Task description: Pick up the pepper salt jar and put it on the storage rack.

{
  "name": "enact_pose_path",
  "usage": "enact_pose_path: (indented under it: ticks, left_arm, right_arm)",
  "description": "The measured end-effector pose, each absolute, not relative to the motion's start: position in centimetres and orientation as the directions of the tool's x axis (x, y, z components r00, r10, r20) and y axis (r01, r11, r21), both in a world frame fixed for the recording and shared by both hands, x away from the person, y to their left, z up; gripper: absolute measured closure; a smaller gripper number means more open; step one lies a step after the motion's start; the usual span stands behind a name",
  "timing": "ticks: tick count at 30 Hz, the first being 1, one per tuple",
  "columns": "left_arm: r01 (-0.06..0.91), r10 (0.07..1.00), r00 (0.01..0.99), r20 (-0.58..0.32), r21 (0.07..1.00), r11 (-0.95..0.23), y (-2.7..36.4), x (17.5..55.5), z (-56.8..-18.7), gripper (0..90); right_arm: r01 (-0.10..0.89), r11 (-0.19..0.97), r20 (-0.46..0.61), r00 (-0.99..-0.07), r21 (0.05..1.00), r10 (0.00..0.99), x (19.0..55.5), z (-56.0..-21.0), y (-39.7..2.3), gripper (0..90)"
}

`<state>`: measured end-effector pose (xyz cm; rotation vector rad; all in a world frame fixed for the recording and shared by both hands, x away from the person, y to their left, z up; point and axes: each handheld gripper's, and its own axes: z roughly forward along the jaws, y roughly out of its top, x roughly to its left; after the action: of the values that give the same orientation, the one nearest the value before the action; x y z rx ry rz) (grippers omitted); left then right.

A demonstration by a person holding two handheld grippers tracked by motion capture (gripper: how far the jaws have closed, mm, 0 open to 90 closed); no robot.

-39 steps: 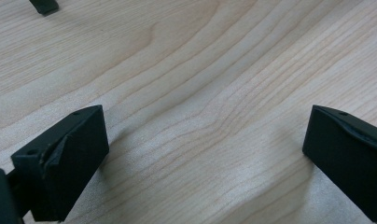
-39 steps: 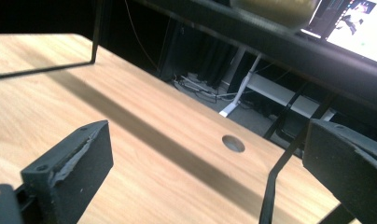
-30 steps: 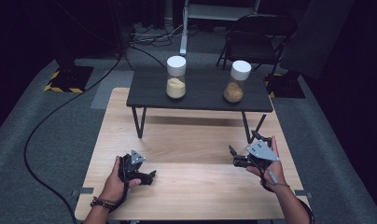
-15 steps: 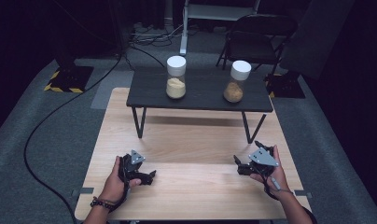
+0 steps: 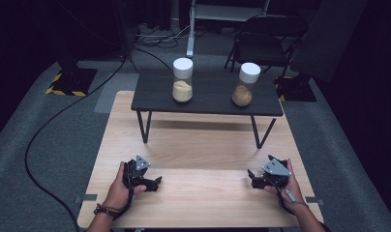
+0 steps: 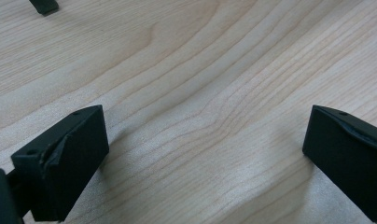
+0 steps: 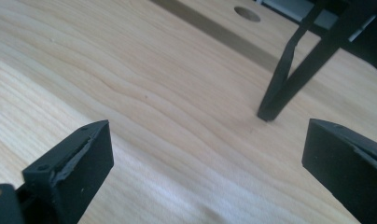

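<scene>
My left gripper (image 5: 157,182) rests low on the light wooden table (image 5: 198,145) near its front left, held by a hand. In the left gripper view its two black jaws stand wide apart over bare wood, so the left gripper (image 6: 203,158) is open with nothing between them. My right gripper (image 5: 251,176) sits near the front right of the table. The right gripper (image 7: 205,163) is open too, its jaws spread over bare wood and pointing toward a black leg (image 7: 289,70) of the small table.
A small black table (image 5: 208,94) stands on the far half of the wooden table. It carries two white-lidded jars: one with pale contents (image 5: 182,79) at the left, one with brown contents (image 5: 245,84) at the right. A black chair (image 5: 268,41) and floor cables (image 5: 63,116) lie beyond.
The right gripper has come down and toward the front right of the table. The left gripper has stayed in place.
</scene>
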<state>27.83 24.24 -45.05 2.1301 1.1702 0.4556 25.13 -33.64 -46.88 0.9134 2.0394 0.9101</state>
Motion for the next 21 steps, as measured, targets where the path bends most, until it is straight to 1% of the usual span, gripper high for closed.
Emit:
enact_pose_path:
  ticks: [5, 12, 17, 19, 21]
  left_arm:
    - [0.614, 0.842, 0.539, -0.011, 0.689, -0.385, 24.2, 27.8, -45.0, 0.5]
    - [0.614, 0.842, 0.54, -0.01, 0.689, -0.385, 24.2, 27.8, -45.0, 0.5]
    - [0.614, 0.842, 0.539, -0.01, 0.689, -0.385, 24.2, 27.8, -45.0, 0.5]
    - [0.614, 0.842, 0.539, -0.011, 0.69, -0.384, 24.2, 27.8, -45.0, 0.5]
    - [0.614, 0.842, 0.539, -0.011, 0.69, -0.384, 24.2, 27.8, -45.0, 0.5]
  right_arm:
    - [0.335, 0.49, -0.294, -0.493, 0.805, 0.819, 25.2, -46.6, -34.2, 1.8]
    - [0.396, 0.488, -0.248, -0.52, 0.778, 0.817, 25.7, -46.3, -35.0, 1.8]
    - [0.442, 0.464, -0.194, -0.53, 0.768, 0.826, 26.1, -46.1, -36.0, 1.8]
    - [0.472, 0.453, -0.155, -0.543, 0.756, 0.825, 26.6, -45.8, -36.7, 1.8]
    - [0.489, 0.445, -0.142, -0.538, 0.75, 0.831, 26.8, -45.7, -37.2, 1.7]
